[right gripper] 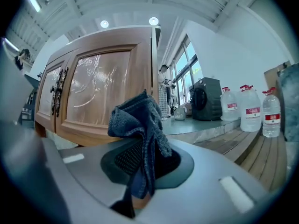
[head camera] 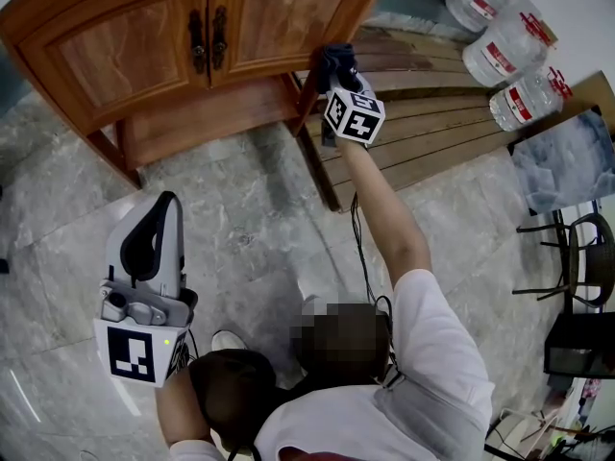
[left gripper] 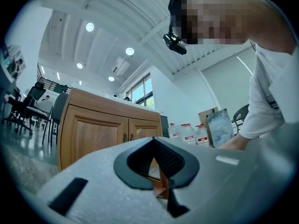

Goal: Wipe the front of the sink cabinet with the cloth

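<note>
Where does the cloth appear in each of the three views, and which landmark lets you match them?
Head view: the cloth is at top centre, in the right gripper, at the cabinet's right edge.
Left gripper view: not in it.
Right gripper view: centre, clamped between the jaws.
Shared landmark: the water bottles, right of the cabinet in all three.

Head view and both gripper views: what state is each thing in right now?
cabinet doors, both shut
cloth, bunched, clamped between jaws
right gripper, shut on cloth
left gripper, shut, holding nothing
water bottles, upright, capped
</note>
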Action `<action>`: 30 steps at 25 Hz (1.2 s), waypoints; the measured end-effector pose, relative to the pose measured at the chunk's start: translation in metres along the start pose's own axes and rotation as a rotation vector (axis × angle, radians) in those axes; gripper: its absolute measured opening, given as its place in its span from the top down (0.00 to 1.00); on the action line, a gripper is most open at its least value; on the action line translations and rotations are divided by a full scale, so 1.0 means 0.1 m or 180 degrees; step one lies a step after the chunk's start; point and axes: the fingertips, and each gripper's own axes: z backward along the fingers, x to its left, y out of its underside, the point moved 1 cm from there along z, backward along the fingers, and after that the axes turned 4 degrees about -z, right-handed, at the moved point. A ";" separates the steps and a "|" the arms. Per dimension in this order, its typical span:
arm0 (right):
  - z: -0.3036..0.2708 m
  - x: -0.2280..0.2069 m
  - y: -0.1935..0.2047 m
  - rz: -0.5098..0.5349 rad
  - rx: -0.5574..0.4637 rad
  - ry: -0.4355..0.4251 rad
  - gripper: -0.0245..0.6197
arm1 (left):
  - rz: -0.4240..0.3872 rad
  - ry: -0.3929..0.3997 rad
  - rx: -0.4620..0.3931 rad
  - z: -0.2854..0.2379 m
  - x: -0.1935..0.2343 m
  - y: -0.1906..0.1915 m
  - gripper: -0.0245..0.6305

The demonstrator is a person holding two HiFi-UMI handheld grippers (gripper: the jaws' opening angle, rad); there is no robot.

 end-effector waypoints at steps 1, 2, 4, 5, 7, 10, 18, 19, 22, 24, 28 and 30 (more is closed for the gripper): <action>0.02 0.03 0.00 -0.0026 -0.0011 -0.0063 0.86 | -0.0002 -0.0016 0.0009 0.01 0.01 0.01 0.96; 0.07 0.07 0.00 -0.0038 -0.0027 -0.0139 0.86 | -0.0011 -0.0030 0.0021 0.02 0.01 0.03 0.96; 0.19 0.16 0.01 -0.0002 -0.0070 -0.0324 0.86 | -0.0051 -0.0032 0.0040 0.01 0.03 0.07 0.96; 0.27 0.20 0.00 0.0045 -0.0100 -0.0427 0.86 | -0.0070 -0.0018 0.0036 -0.02 0.03 0.10 0.96; 0.44 0.24 -0.06 0.0181 -0.0160 -0.0608 0.86 | -0.0016 0.0011 0.0035 -0.14 0.06 0.18 0.96; 0.75 0.29 0.08 0.0213 -0.0162 -0.0813 0.86 | 0.0196 0.0014 0.0219 -0.21 0.17 0.42 0.96; 1.18 0.61 0.35 0.0272 -0.0131 -0.1277 0.86 | 0.0306 -0.0124 0.0454 -0.41 0.55 1.04 0.96; 1.21 0.63 0.31 0.0286 -0.0133 -0.1307 0.86 | 0.0306 -0.0126 0.0489 -0.44 0.55 1.10 0.96; 1.29 0.73 0.05 0.0329 -0.0137 -0.1337 0.86 | 0.0312 -0.0201 0.0593 -0.53 0.59 1.17 0.96; 1.37 0.81 -0.20 0.0367 -0.0134 -0.1294 0.86 | 0.0388 -0.0258 0.0687 -0.60 0.61 1.10 0.96; 1.69 1.08 -0.89 0.0333 -0.0005 -0.1348 0.86 | 0.0553 -0.0082 0.0781 -0.68 0.51 0.51 0.96; 1.86 1.19 -1.37 0.0296 0.0058 -0.1429 0.86 | 0.0569 0.0073 0.0748 -0.73 0.46 0.00 0.96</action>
